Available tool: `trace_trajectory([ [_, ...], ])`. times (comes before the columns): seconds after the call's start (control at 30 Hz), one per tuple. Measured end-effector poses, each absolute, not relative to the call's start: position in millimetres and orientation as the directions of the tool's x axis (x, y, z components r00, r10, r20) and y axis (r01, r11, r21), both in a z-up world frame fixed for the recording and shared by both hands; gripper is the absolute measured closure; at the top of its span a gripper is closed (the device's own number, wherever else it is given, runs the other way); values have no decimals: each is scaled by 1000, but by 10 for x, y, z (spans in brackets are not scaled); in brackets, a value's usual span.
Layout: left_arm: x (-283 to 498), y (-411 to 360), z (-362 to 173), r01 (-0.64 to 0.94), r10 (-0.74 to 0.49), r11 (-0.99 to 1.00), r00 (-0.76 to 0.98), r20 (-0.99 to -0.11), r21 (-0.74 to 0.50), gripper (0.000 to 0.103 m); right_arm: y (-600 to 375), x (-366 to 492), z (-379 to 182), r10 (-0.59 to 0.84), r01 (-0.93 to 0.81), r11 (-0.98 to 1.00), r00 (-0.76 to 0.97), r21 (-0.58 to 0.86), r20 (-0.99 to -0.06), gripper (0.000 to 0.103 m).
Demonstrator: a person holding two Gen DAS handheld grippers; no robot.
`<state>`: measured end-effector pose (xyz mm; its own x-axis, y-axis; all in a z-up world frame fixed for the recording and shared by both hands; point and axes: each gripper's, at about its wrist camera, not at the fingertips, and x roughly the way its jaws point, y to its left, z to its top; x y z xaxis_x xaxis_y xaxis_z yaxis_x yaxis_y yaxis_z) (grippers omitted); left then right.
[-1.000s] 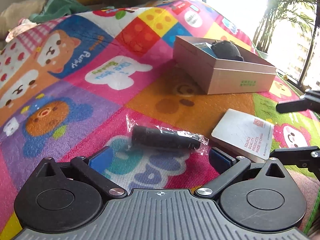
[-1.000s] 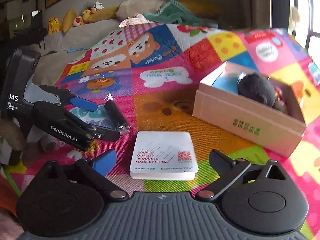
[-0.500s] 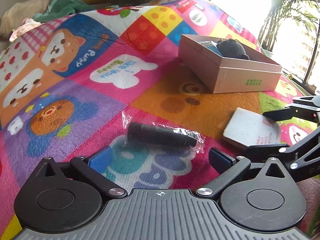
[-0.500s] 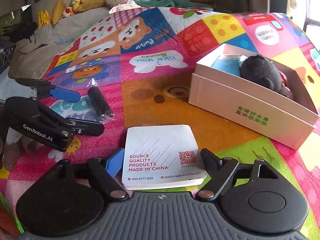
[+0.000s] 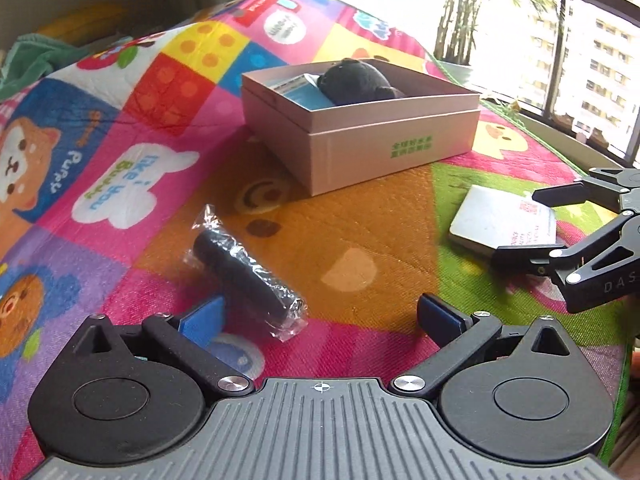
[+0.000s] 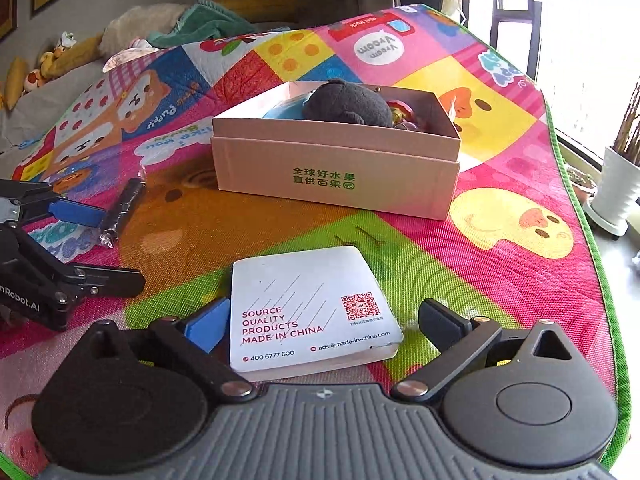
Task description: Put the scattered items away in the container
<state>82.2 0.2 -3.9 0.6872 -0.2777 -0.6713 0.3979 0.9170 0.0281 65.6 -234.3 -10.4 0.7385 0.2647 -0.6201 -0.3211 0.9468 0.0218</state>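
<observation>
colourful cartoon play mat (image 6: 500,152), green towel (image 6: 202,24), white plant pot (image 6: 616,188), plush toys (image 6: 36,72)

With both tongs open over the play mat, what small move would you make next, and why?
Probably close the right tongs on the white notepad: it already lies between the open fingers, flat on the mat, with the cardboard box just beyond. The left tongs are open too, but the wrapped black cylinder lies askew by one finger.

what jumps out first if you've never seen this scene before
The loud cartoon play mat fills both views. On it stands an open pink cardboard box with a dark plush toy inside. Nearer, a white notepad lies between the open right hand-held gripper fingers, and a black plastic-wrapped cylinder lies by the open left hand-held gripper.
</observation>
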Motion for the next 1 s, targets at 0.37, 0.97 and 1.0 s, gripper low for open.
trace_trajectory([
  [0.37, 872, 31, 6, 424, -364, 902, 647, -670, -80, 0, -2340, 653, -104, 273, -319, 947, 742, 35, -612, 0],
  [0.97, 1003, 346, 261, 465, -367, 884, 636, -679, -41, 0, -2460, 637, -107, 307, -306, 946, 752, 104, -583, 0],
  [1.0, 1015, 376, 221, 465, -388, 882, 614, -687, -83, 0, -2459, 640, -106, 307, -306, 946, 752, 104, -583, 0],
])
